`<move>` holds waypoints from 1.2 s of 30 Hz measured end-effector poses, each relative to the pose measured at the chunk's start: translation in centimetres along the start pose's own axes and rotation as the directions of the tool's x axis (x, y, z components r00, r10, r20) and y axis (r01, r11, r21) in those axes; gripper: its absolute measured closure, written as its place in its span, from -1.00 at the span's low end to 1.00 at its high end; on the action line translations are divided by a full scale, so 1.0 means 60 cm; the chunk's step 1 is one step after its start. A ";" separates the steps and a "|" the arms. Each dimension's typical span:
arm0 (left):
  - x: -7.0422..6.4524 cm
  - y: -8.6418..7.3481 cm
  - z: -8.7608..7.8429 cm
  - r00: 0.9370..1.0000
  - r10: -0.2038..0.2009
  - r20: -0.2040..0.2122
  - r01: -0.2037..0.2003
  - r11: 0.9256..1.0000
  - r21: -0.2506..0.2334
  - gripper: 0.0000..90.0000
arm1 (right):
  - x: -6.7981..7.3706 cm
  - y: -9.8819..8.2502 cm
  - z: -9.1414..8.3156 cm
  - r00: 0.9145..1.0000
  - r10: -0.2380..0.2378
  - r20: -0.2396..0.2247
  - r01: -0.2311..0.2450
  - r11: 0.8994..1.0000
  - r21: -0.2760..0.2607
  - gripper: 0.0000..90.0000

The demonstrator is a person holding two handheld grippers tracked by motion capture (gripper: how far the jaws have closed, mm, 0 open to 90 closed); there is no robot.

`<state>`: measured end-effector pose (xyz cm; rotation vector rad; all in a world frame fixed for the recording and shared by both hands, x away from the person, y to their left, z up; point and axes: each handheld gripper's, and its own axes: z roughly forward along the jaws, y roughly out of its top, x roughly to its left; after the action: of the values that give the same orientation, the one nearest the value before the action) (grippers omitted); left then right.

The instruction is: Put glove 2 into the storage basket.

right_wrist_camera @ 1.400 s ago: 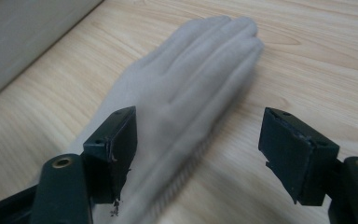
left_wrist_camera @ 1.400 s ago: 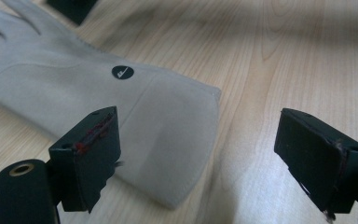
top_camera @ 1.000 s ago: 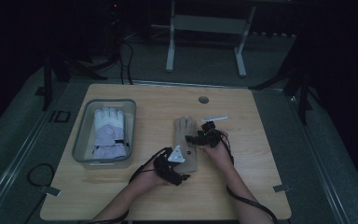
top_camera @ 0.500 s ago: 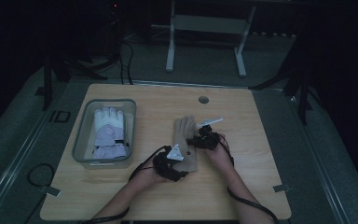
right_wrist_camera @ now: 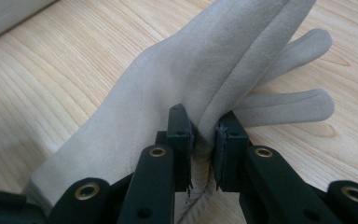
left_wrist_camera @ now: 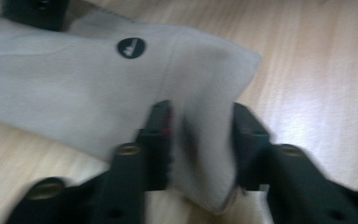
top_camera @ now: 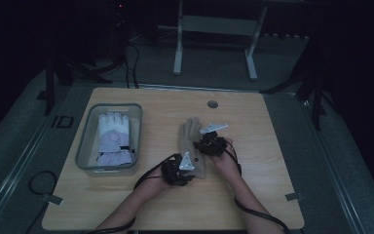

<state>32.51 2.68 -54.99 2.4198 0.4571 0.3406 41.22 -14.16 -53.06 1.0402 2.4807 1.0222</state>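
A beige suede glove (top_camera: 191,132) lies on the wooden table, fingers pointing away from the person. My left gripper (top_camera: 193,168) is at its cuff end. In the left gripper view the jaws have just been closing, and the cuff corner (left_wrist_camera: 200,154) is bunched between the left gripper's (left_wrist_camera: 200,135) pads. My right gripper (top_camera: 203,145) is at the glove's right edge. Its jaws have also just closed, and the right gripper (right_wrist_camera: 205,130) pinches a raised fold of the glove (right_wrist_camera: 214,60), lifting that side off the wood.
A clear plastic bin (top_camera: 84,148) stands at the left of the table (top_camera: 272,170), with a white and lilac glove (top_camera: 113,136) lying in it. A small round hole (top_camera: 213,104) sits near the table's far edge. A metal stand rises behind the table.
Both grippers have closed onto the beige glove. The right hand has shifted slightly and raised the glove's edge. The left hand has stayed put.
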 end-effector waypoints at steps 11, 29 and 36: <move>0.001 0.017 -0.012 1.000 -0.002 -0.016 0.002 0.999 0.054 0.79 | 0.006 0.015 -0.014 1.000 -0.001 -0.005 0.001 1.000 -0.014 0.76; 0.021 0.037 -0.097 0.999 -0.023 -0.035 0.024 0.999 0.030 0.80 | 0.032 0.076 -0.040 1.000 -0.011 -0.010 0.010 0.998 -0.068 0.76; 0.031 0.035 -0.133 0.998 -0.025 -0.058 0.027 0.999 0.035 0.80 | 0.051 0.106 -0.043 1.000 -0.016 -0.024 0.014 0.996 -0.094 0.76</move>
<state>31.85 6.29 -47.36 2.4412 0.5245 0.3952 41.11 -10.14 -46.68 0.9846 2.4304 1.1409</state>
